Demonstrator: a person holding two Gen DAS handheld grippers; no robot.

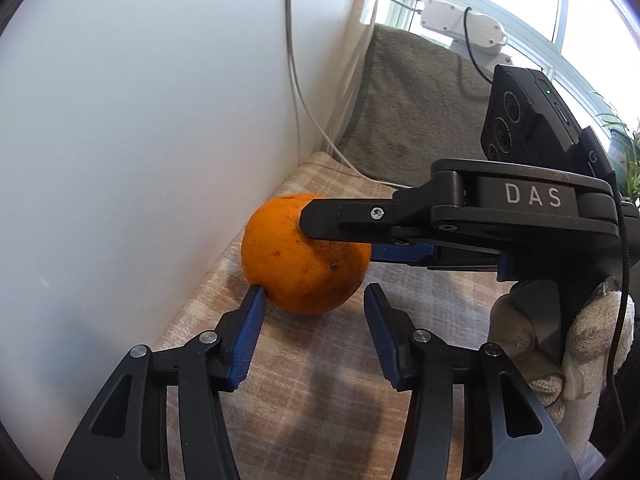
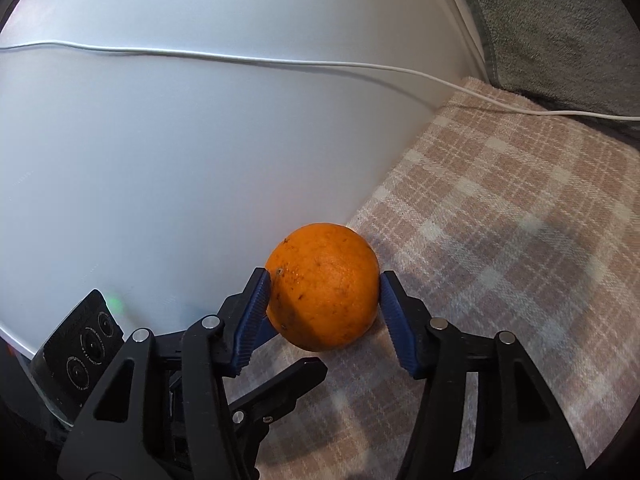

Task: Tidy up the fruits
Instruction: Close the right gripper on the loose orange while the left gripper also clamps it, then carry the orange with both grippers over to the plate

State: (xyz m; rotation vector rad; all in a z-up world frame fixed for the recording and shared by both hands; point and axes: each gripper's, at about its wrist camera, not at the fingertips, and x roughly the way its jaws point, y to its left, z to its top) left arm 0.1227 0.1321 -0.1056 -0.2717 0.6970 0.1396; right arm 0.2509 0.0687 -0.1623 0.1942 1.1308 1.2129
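Note:
An orange (image 1: 304, 256) rests on a pink plaid cloth (image 1: 320, 380) right next to a white wall. In the right wrist view my right gripper (image 2: 324, 284) is shut on the orange (image 2: 324, 284), with one blue pad on each side of it. In the left wrist view the right gripper (image 1: 340, 236) reaches in from the right and covers the orange's upper right. My left gripper (image 1: 312, 296) is open just in front of the orange; its left fingertip (image 1: 256, 300) is at the fruit's lower left, and its right fingertip stands apart.
The white wall (image 1: 140, 140) stands close on the left. A white cable (image 2: 280, 60) runs along it onto the plaid cloth (image 2: 500, 220). A grey towel (image 1: 412, 108) lies behind, below a window with a white power strip (image 1: 460, 24). A gloved hand (image 1: 560, 344) holds the right gripper.

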